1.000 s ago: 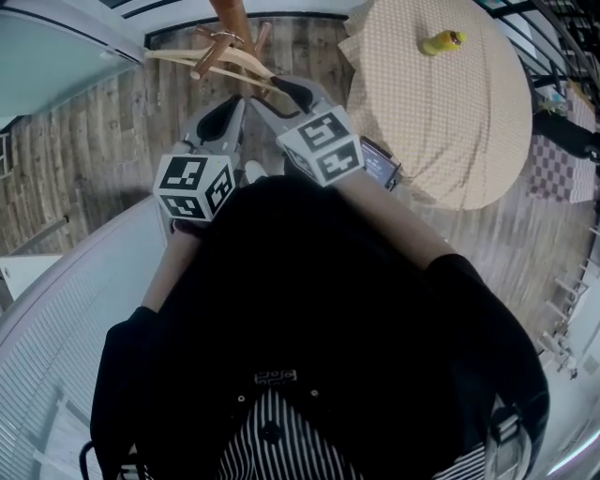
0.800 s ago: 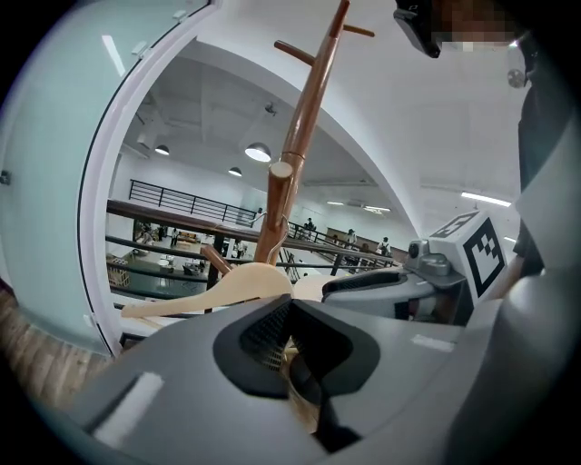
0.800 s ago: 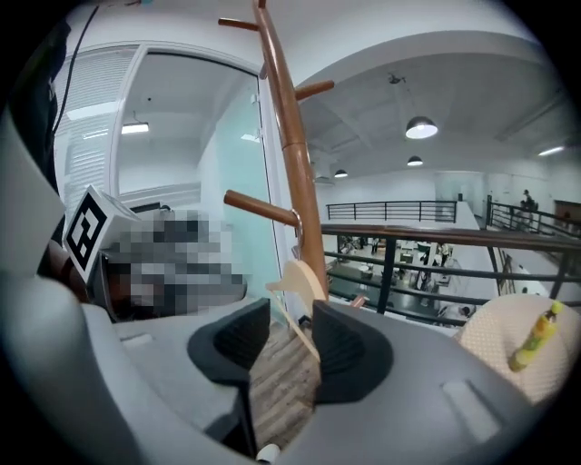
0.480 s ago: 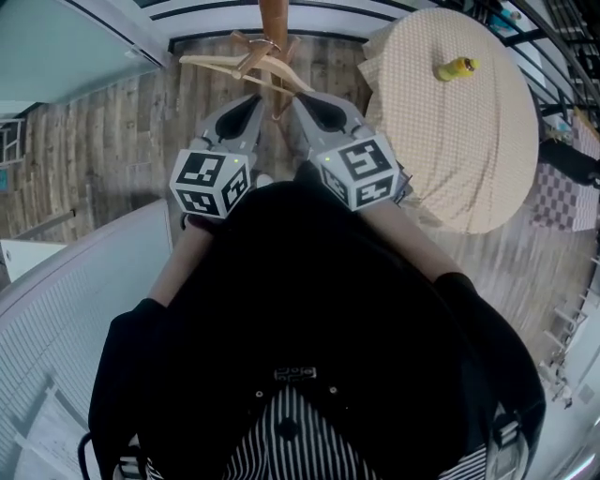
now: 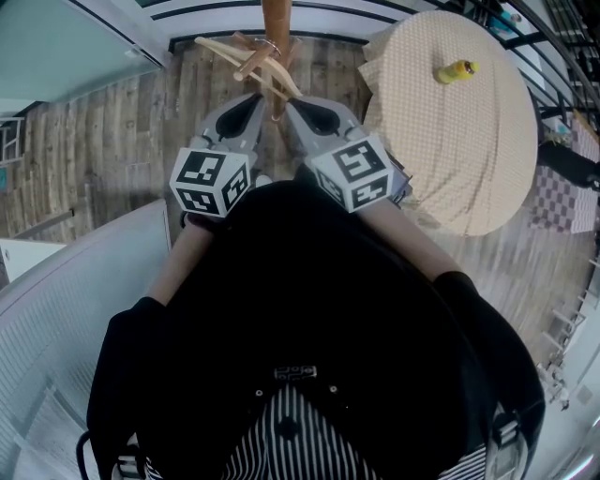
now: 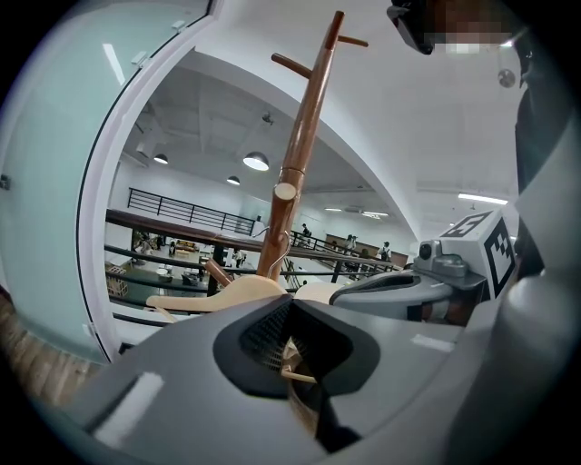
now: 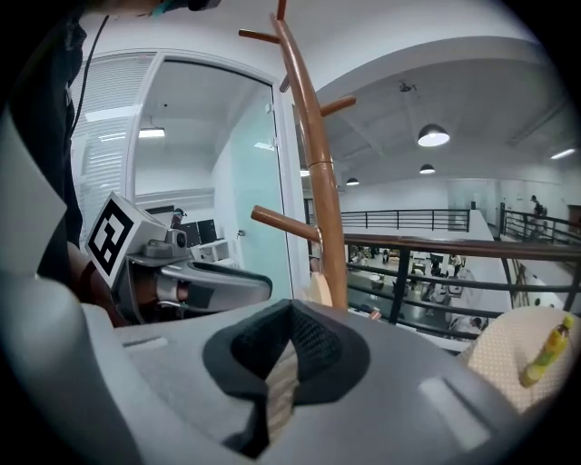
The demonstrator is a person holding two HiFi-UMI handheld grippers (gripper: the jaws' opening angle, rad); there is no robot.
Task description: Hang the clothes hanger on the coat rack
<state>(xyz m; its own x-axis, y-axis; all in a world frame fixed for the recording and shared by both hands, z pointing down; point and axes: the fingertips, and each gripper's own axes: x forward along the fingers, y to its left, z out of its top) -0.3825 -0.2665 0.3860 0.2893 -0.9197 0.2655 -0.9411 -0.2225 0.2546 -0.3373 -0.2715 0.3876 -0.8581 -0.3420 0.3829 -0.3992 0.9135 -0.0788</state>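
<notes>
Hanger (image 5: pixel 225 52) pinched between jaws: left gripper (image 6: pixel 292 352), right gripper (image 7: pixel 280 374); coat rack (image 5: pixel 275 19) behind.

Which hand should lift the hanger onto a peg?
Right, probably. Both the left gripper and right gripper are shut on the hanger beside the coat rack, but the right one's view shows the nearest peg side-on just above; the left sees it end-on.

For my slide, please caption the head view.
Left gripper and right gripper hold the hanger at the coat rack.
</notes>
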